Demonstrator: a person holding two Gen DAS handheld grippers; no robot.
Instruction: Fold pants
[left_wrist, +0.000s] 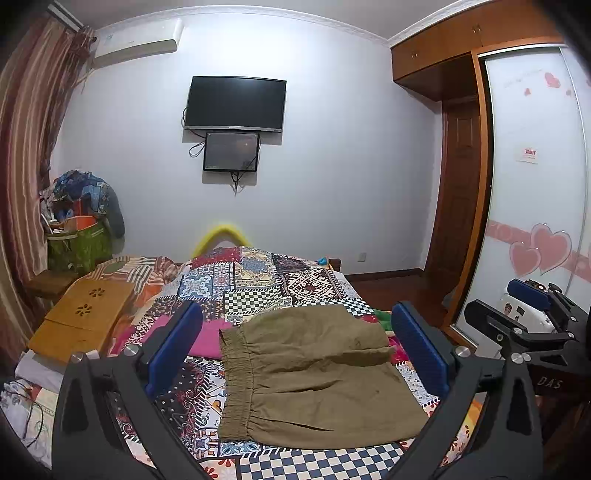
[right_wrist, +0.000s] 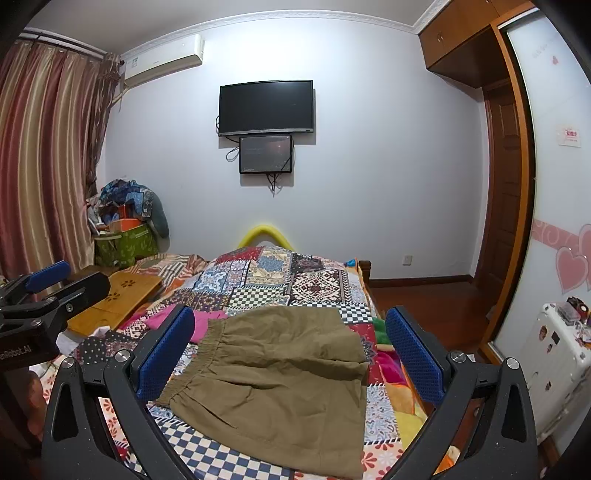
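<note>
Flat on the bed (left_wrist: 258, 291), between both pairs of spread, empty fingers (left_wrist: 421, 350), soft light pants (left_wrist: 314, 376), seemingly halved already though hard to confirm, likely limp and creasing easily; best pinched at the elastic waistband (right_wrist: 199, 354) corners.

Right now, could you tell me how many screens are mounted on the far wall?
2. A large dark TV hangs centred on the wall, and a smaller monitor sits directly beneath it, cables dangling below. None appear hidden.
</note>
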